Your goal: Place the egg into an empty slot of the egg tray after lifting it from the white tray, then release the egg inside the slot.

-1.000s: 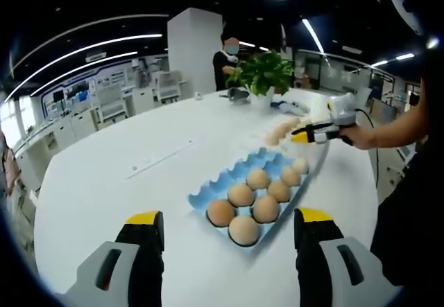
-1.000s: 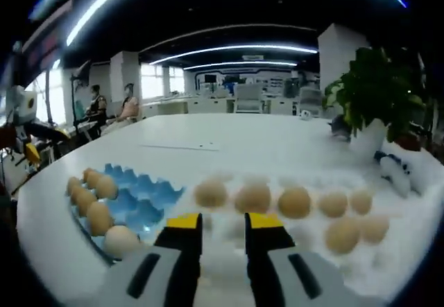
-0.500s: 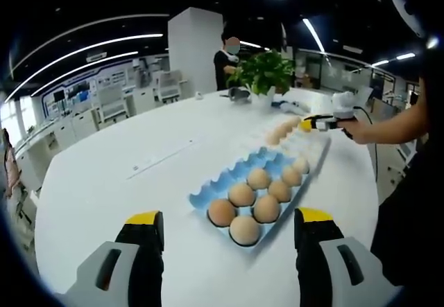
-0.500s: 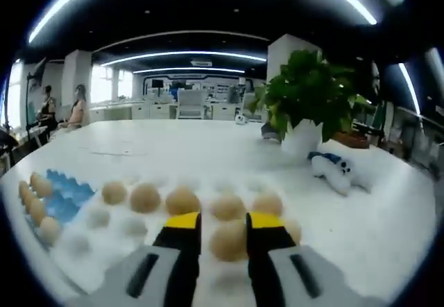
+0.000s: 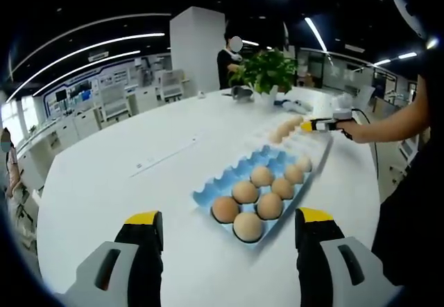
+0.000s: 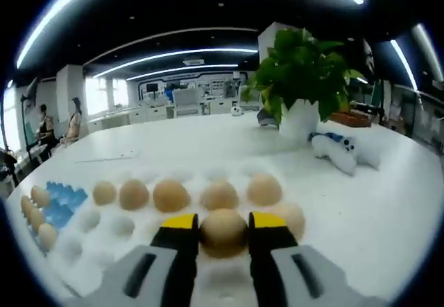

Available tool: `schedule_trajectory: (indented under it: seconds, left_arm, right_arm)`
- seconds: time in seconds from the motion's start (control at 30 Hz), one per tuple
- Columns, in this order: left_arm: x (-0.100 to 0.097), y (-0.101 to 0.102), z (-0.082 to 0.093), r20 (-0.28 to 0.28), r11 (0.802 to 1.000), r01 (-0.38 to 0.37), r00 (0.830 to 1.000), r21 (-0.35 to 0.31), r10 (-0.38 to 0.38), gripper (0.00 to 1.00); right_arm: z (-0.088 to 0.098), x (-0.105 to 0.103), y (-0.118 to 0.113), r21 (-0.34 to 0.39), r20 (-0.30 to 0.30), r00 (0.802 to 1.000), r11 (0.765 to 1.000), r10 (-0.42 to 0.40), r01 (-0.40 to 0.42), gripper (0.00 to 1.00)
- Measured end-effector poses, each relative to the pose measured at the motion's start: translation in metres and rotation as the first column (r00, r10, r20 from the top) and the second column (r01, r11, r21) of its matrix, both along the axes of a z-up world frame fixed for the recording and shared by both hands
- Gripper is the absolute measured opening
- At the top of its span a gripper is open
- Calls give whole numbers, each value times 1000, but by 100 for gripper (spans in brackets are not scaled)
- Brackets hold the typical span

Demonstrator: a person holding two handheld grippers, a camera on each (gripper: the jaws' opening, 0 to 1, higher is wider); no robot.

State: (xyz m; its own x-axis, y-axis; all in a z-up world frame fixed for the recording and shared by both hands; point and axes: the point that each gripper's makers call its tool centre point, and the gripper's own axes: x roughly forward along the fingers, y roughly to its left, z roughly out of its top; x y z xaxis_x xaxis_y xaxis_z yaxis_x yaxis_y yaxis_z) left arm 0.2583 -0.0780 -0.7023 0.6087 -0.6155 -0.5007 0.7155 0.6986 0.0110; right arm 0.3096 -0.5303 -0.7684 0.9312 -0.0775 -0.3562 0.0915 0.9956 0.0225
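Right gripper view: the right tool [image 6: 223, 232] has its two yellow-tipped jaws on either side of an egg [image 6: 223, 231] that sits in the white tray [image 6: 97, 251]. The jaws lie close against the egg's flanks, but whether they already clamp it cannot be told. Other eggs stand in a row just beyond it, one [image 6: 220, 195] directly behind and one [image 6: 287, 217] just to its right.

Left gripper view: the left tool [image 5: 229, 241] hangs with its jaws wide apart and empty above the white surface [image 5: 104, 182], near the blue egg tray [image 5: 258, 186]. That tray holds several eggs at its near end; the slots along its far side appear empty.

Risks, as judged from here: too firm a squeeze may crack the shell; too light a hold, or contact off the egg's widest part, may let it slip on lifting. The crowded neighbours may be knocked by a jaw. During transfer, a lowering into an occupied slot would strike an egg already seated.
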Motion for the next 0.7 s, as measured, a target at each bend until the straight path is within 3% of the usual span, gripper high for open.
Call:
schedule_trajectory:
  seconds: [0.1, 0.3, 0.7]
  left_arm:
    - [-1, 0, 0, 1, 1000, 4, 1000, 9, -4, 80]
    - [-1, 2, -2, -6, 1000, -6, 1000, 10, 6, 80]
    - [-4, -2, -4, -11, 1000, 7, 1000, 12, -7, 79]
  right_arm:
    - [2, -1, -1, 5, -1, 1000, 1000, -6, 6, 27]
    - [24, -4, 6, 19, 50, 999, 1000, 6, -7, 27]
    - [43, -1, 64, 33, 94, 982, 986, 163, -166, 27]
